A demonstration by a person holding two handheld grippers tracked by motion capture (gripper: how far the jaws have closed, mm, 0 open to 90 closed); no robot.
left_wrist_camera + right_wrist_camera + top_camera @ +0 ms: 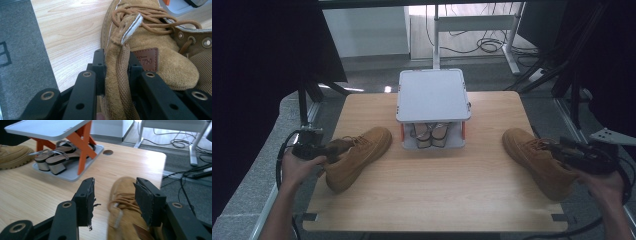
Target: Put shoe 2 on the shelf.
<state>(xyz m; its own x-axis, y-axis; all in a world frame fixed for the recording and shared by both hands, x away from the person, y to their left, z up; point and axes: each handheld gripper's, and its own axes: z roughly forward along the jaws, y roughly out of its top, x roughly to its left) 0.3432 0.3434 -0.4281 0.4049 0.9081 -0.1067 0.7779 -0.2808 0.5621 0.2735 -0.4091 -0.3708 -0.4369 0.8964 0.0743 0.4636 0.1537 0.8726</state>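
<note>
Two tan suede lace-up boots lie on the wooden table [437, 190]. The left boot [362, 150] lies at the left with its toe toward the rack. My left gripper [334, 148] is shut on this boot's collar [116, 72], one pad on each side of the suede by the leather label. The right boot [537, 157] lies near the right edge. Behind and above its opening, my right gripper [562, 147] is open. In the right gripper view the boot [125, 195] shows below the gap of that gripper [115, 187], and neither pad touches it.
A small grey two-level rack [432, 95] with orange legs stands at the middle back of the table. A pair of strappy heeled sandals [432, 134] sits on its lower shelf. Desk legs and cables [487, 45] lie on the floor beyond.
</note>
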